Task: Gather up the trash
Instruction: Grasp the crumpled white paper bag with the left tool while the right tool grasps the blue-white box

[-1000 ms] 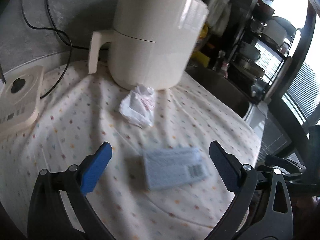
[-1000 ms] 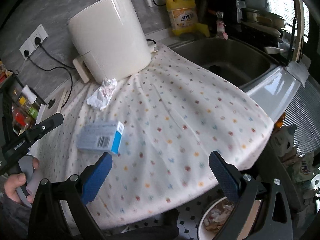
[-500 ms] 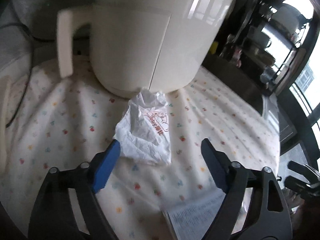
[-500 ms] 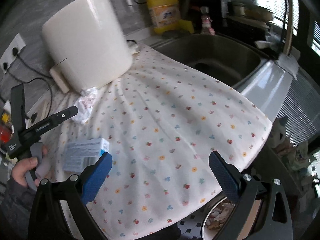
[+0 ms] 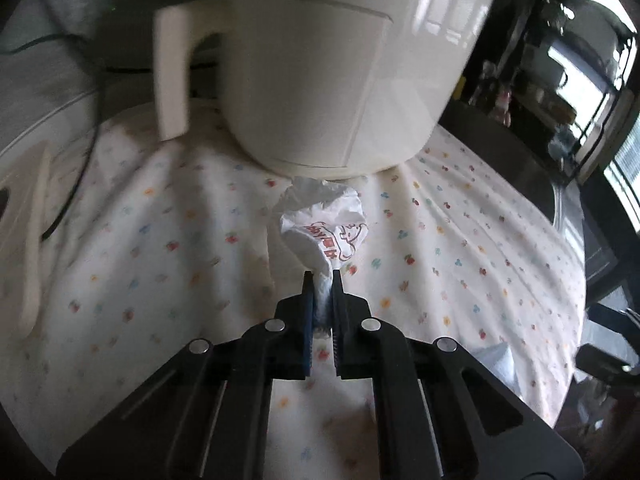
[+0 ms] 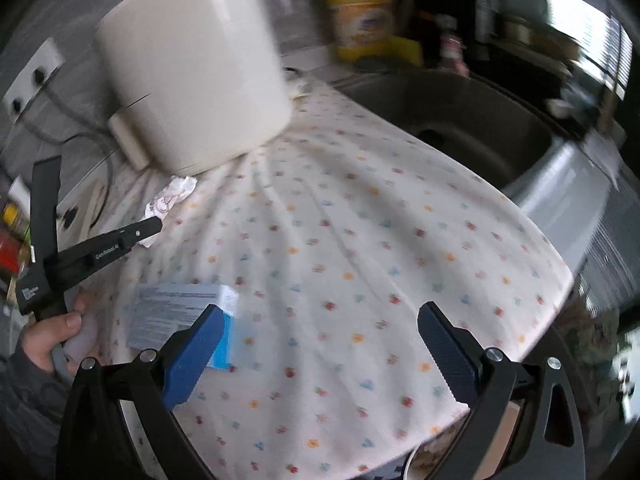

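A crumpled white wrapper with red print (image 5: 324,228) lies on the dotted cloth in front of the cream appliance. My left gripper (image 5: 320,280) is shut on its near end. In the right wrist view the wrapper (image 6: 170,196) shows at the tip of the left gripper (image 6: 154,226). A light blue flat box with a barcode (image 6: 180,316) lies on the cloth, partly behind the left finger of my right gripper (image 6: 320,344). The right gripper is open and empty above the cloth's front part.
A big cream appliance (image 5: 320,60) with a handle stands close behind the wrapper. A steel sink (image 6: 460,120) lies to the right, a yellow detergent bottle (image 6: 364,12) behind it. A cream scale (image 5: 24,220) and a cable lie to the left. The cloth (image 6: 360,240) hangs over the counter's front edge.
My left gripper moved forward past the blue box to the wrapper and shut on it. My right gripper moved closer to the blue box and stays open.
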`<state>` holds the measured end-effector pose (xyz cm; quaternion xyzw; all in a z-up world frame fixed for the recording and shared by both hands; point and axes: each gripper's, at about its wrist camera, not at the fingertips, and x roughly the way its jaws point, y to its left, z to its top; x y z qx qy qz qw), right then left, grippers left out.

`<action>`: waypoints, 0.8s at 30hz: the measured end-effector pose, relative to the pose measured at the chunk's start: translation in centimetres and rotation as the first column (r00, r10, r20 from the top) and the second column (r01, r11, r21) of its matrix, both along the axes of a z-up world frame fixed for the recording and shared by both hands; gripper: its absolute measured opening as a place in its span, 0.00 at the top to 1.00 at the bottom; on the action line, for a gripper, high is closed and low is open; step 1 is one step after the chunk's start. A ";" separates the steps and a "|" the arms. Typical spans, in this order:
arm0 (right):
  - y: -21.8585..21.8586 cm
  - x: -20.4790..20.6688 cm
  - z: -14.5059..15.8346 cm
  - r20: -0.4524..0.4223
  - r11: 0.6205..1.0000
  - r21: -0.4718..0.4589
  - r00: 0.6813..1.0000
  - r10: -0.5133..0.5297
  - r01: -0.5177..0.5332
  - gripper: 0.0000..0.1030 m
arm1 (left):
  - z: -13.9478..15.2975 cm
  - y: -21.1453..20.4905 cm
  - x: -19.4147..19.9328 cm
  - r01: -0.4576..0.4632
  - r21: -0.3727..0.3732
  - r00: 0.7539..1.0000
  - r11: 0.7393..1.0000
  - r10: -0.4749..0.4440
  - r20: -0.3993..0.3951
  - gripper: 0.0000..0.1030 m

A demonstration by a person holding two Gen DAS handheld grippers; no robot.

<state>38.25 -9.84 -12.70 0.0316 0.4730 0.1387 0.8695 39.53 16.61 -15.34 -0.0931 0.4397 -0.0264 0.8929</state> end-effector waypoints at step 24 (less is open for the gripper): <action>13.4 -0.1 -3.1 -0.081 0.844 0.033 0.840 0.537 -0.536 0.11 | 1.0 5.0 -15.4 -0.316 -0.070 0.948 0.946 0.319 0.026 0.92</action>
